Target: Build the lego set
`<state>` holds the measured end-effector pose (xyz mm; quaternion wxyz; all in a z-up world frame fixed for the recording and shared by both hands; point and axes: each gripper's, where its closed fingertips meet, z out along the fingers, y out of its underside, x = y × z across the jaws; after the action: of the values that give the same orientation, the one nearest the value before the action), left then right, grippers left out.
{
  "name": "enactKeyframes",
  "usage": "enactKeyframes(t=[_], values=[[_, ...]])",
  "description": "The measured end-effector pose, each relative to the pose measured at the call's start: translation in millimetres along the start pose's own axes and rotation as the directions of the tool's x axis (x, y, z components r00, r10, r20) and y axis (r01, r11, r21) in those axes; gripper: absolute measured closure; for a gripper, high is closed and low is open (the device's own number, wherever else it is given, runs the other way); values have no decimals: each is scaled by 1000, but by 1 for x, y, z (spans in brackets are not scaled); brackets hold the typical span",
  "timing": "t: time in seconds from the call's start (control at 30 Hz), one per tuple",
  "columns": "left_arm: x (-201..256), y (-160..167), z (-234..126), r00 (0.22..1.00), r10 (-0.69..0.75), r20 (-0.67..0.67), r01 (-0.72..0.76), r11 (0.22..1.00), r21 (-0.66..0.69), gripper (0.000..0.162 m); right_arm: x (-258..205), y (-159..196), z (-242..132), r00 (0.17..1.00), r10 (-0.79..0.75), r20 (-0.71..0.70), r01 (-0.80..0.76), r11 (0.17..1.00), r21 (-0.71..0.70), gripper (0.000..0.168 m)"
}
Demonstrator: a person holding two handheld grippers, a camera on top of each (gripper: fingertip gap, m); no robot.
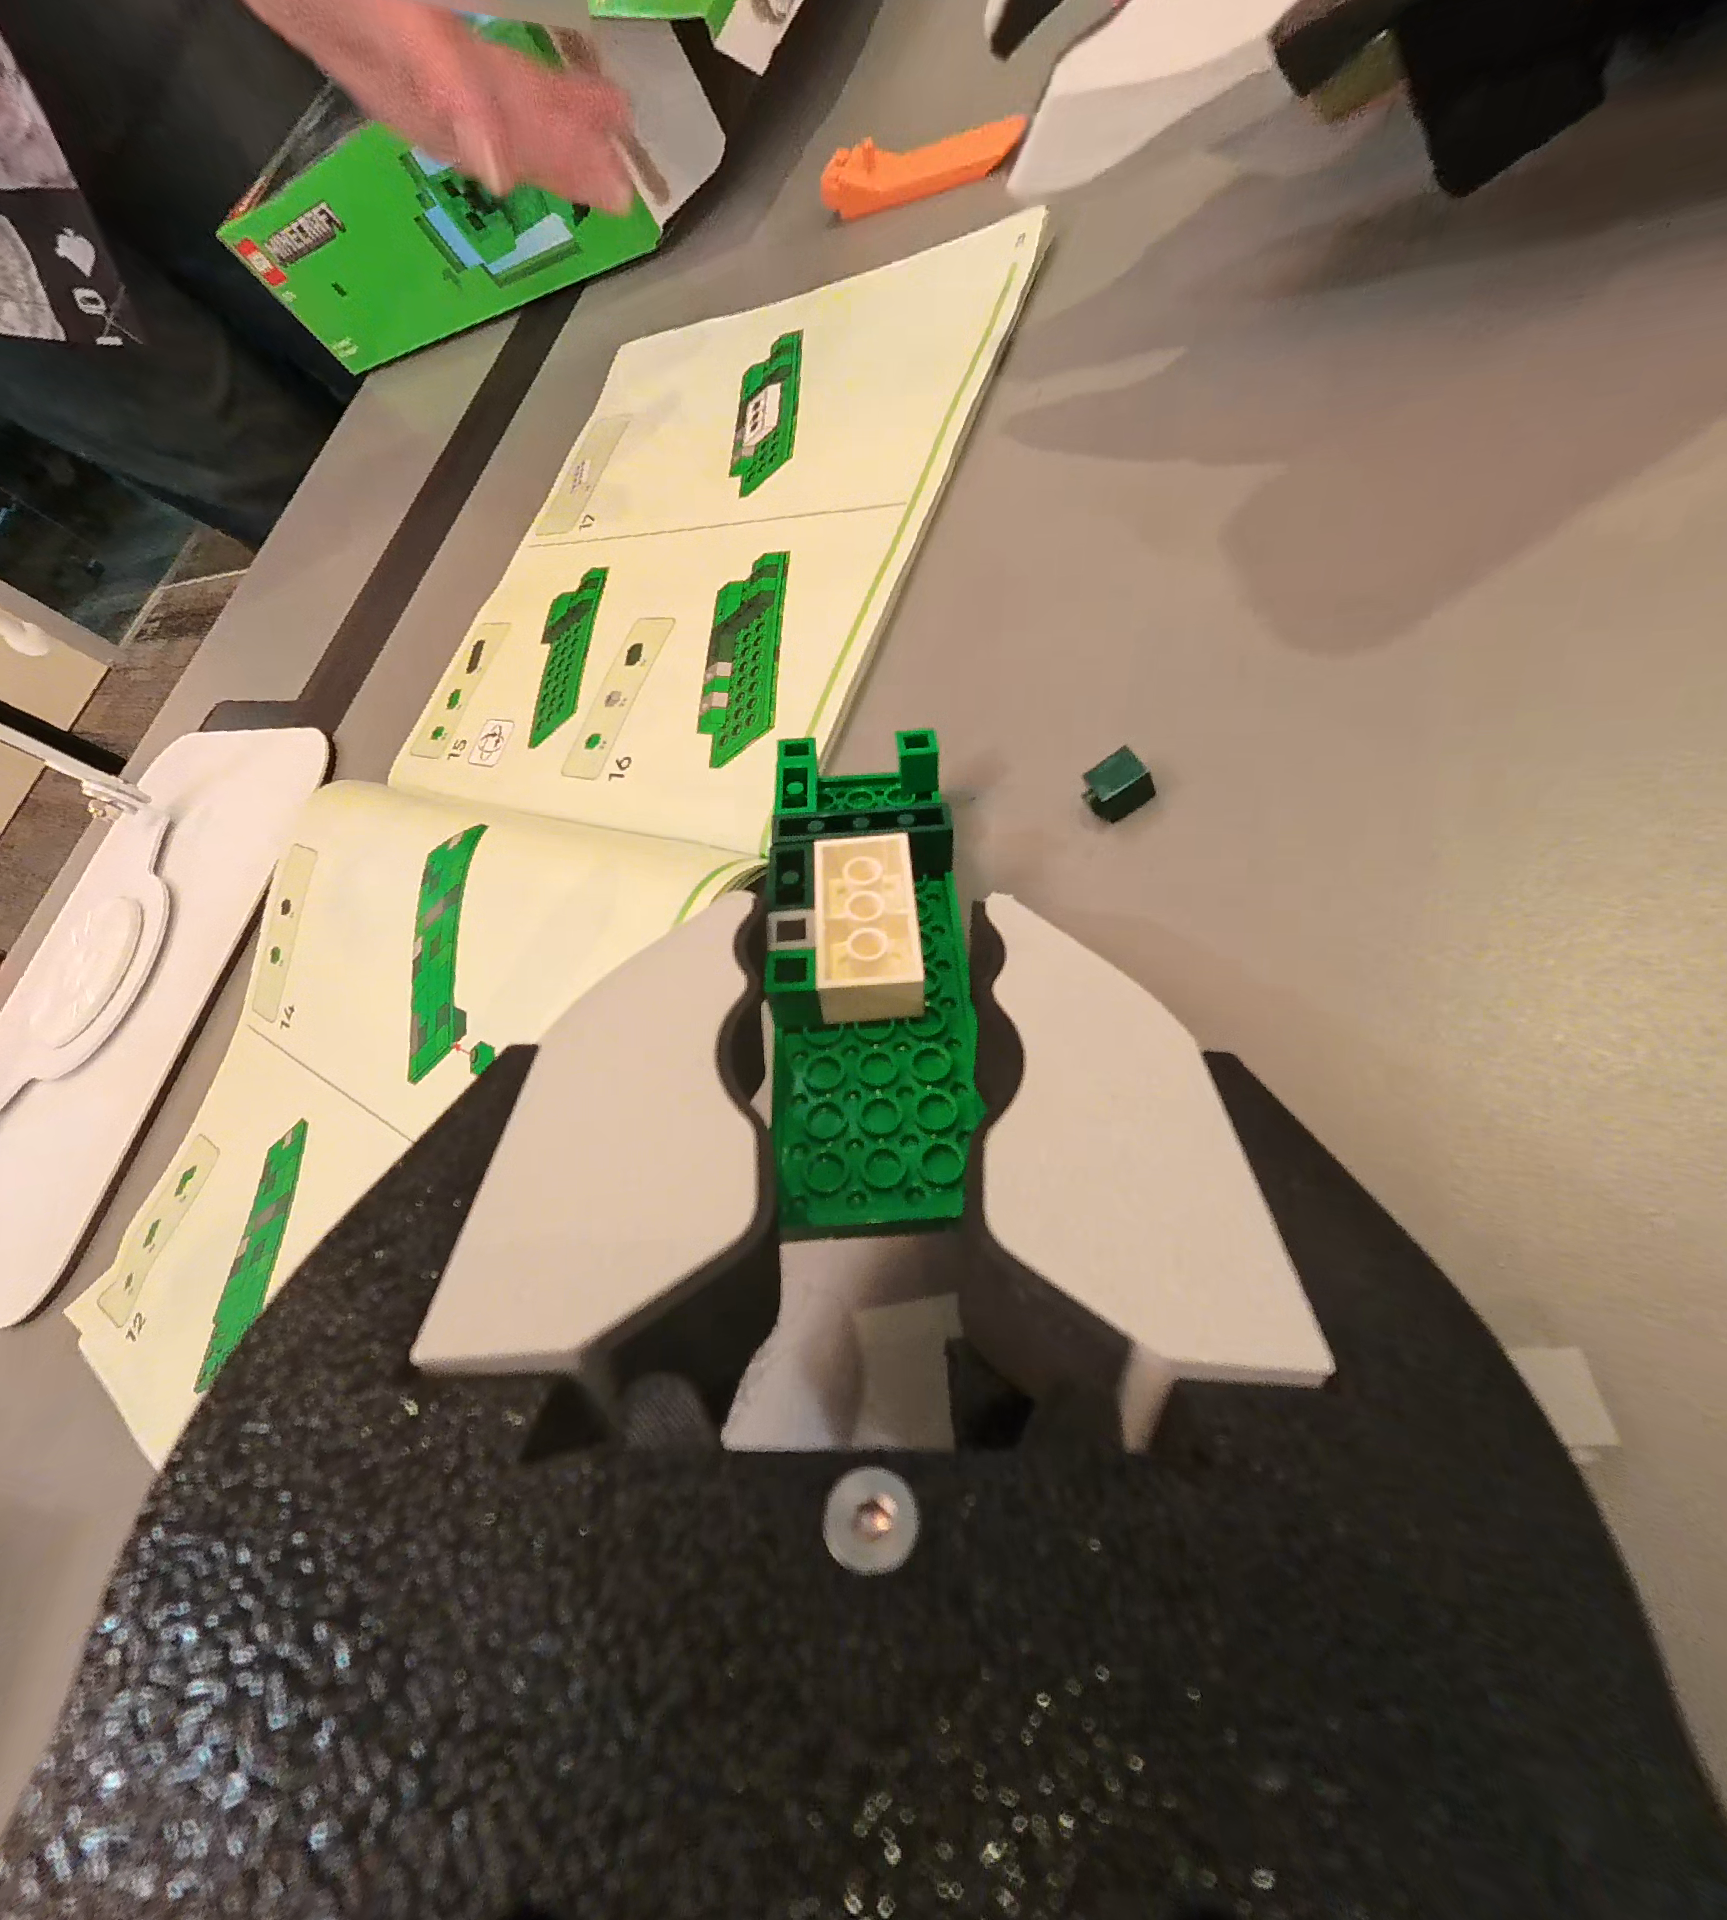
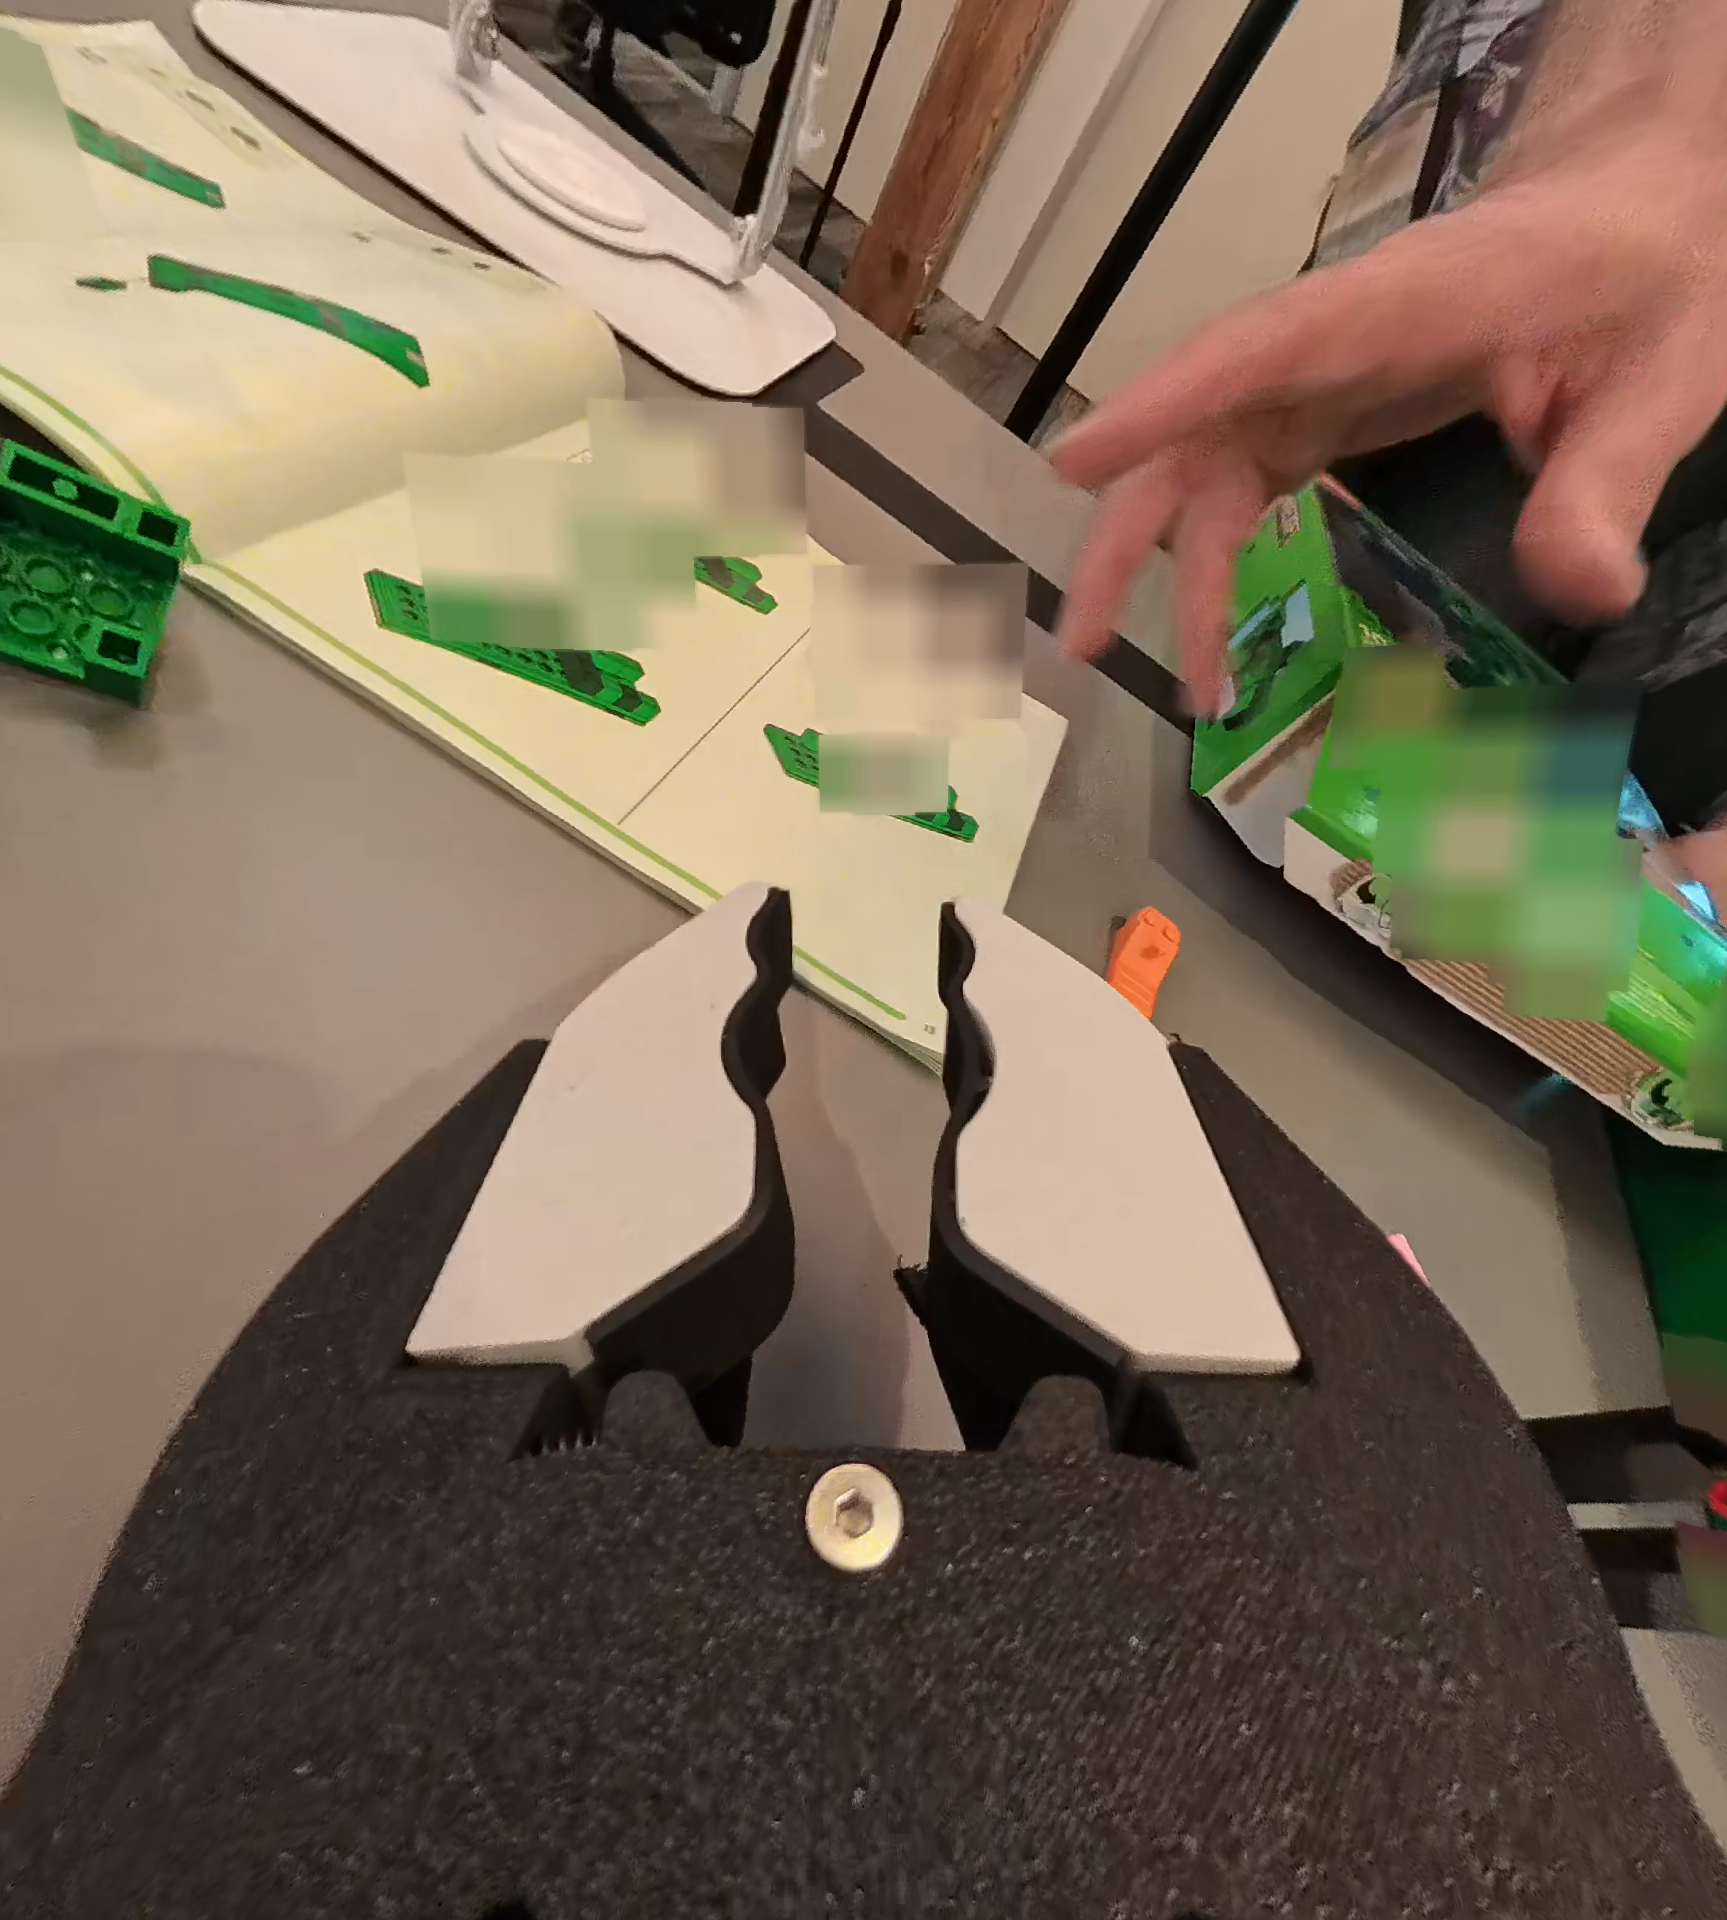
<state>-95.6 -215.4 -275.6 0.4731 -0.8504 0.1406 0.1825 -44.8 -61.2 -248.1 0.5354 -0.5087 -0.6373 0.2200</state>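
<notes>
In the left wrist view my left gripper (image 1: 871,909) is shut on the sides of a green lego build (image 1: 874,1127). The build is a studded green plate with a white brick (image 1: 864,935) and dark bricks on its far half. It also shows in the right wrist view (image 2: 38,582) at the far left. A small dark green brick (image 1: 1117,784) lies loose on the table to the build's right. My right gripper (image 2: 861,912) is open and empty, above the corner of the open instruction booklet (image 2: 547,758).
The booklet (image 1: 734,520) lies open beyond the build. An orange brick separator (image 1: 926,161) lies past it. A person's hand (image 2: 1358,416) hovers over the green set box (image 1: 423,249). A white stand base (image 1: 59,1039) sits at the table's left edge. The orange brick separator (image 1: 926,161) is closer to my right gripper, around 11 cm from its tips; the left tips are 25 cm off.
</notes>
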Motion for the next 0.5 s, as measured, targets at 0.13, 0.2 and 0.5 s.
enactKeyframes(t=[0.13, 0.2, 0.5], values=[[0, 0, 0, 1000, 0, 0, 0, 1000, 0, 126, -5, 2, 3, 999, -50, 7, 50, 999, -21, 142], [0, 0, 0, 1000, 1, 0, -1, 1000, 0, 125, -6, 2, 3, 998, -61, 9, 61, 998, -26, 143], [0, 0, 0, 1000, 1, 1, -1, 1000, 0, 125, -8, 3, 4, 997, -75, 13, 75, 997, -30, 144]])
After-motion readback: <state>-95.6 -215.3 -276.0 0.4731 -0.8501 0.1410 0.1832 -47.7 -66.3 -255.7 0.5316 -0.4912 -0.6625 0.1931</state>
